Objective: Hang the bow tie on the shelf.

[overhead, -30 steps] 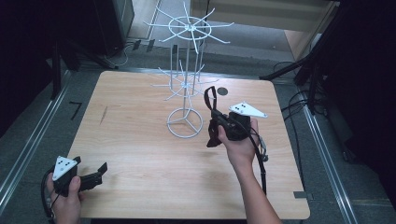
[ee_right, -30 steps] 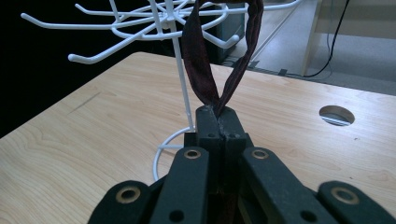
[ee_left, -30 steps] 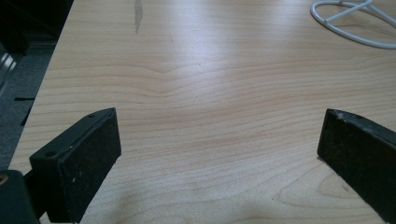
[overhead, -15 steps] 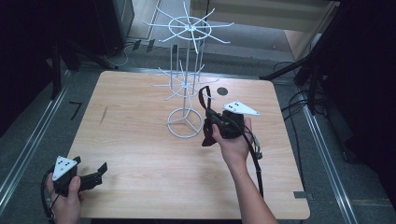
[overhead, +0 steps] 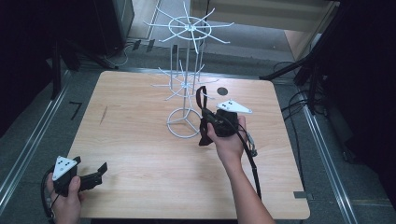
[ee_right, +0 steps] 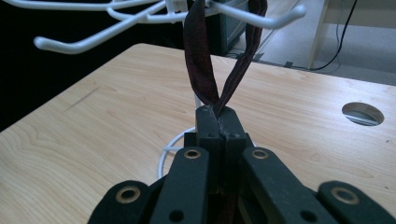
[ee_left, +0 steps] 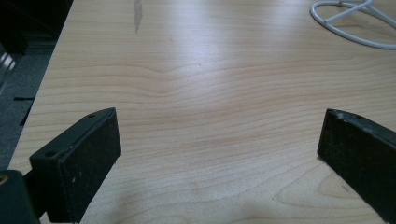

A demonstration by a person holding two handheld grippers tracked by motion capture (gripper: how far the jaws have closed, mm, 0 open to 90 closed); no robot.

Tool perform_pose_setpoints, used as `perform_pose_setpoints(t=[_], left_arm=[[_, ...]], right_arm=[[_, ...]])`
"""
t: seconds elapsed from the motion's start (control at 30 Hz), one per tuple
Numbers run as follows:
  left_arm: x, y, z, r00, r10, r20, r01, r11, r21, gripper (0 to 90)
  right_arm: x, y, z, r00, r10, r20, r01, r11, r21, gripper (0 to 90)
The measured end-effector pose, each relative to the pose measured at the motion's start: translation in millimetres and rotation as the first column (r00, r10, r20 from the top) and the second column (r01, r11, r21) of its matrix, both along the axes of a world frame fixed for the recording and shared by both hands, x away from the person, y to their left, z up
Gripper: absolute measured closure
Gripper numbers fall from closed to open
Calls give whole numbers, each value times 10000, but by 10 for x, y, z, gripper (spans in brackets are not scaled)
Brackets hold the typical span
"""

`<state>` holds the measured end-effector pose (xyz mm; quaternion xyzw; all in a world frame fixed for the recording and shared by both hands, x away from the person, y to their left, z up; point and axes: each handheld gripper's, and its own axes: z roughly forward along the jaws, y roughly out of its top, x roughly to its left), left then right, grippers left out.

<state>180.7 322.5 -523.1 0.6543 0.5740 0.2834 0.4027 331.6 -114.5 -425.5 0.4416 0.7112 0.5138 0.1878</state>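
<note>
A white wire rack (overhead: 187, 84) with hooked arms stands on a ring base at the back middle of the wooden table (overhead: 140, 154). My right gripper (overhead: 205, 119) is just right of the base, shut on a dark maroon strap loop (overhead: 201, 99) that rises toward the lower hooks. In the right gripper view the jaws meet at the right gripper (ee_right: 218, 115), pinching the strap (ee_right: 201, 60); its loop runs up among the hooks (ee_right: 116, 28) and out of frame. My left gripper (overhead: 89, 164) rests open at the front left corner, nothing between the left gripper (ee_left: 219, 140) jaws.
A round cable hole (overhead: 222, 90) sits in the table behind the right hand. The rack's ring base (ee_left: 355, 35) lies far ahead of the left jaws. Dark stands and cables surround the table; a cable trails from the right gripper (overhead: 250, 158).
The right hand has shifted left and slightly down with the strap, bringing the loop closer to the rack's lower hooks. The left hand has stayed put.
</note>
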Motion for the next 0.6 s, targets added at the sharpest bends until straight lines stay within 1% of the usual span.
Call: perform_pose_setpoints(t=[0.17, 0.27, 0.33, 0.37, 0.53, 0.6], left_arm=[[1, 3, 0, 10000, -3, -2, 3, 10000, 10, 1], [1, 2, 0, 10000, -6, -8, 6, 10000, -22, 1], [2, 2, -1, 10000, -2, 0, 2, 10000, -32, 2], [2, 2, -1, 10000, -5, 0, 5, 10000, -36, 1], [1, 3, -1, 10000, -6, 7, 6, 10000, -32, 1], [1, 4, -1, 10000, -4, 0, 4, 10000, -31, 1]], right_arm=[[46, 63, -75, 9999, -17, -169, 15, 9999, -145, 900], [58, 82, -92, 9998, -48, -191, 44, 9998, -211, 900], [70, 99, -105, 9998, -80, -171, 75, 9995, -315, 900], [82, 111, -122, 9998, -158, -126, 152, 9987, -478, 900], [111, 114, -162, 9995, -228, -218, 215, 9982, -567, 900], [119, 107, -172, 9994, -200, -298, 185, 9987, -473, 900]])
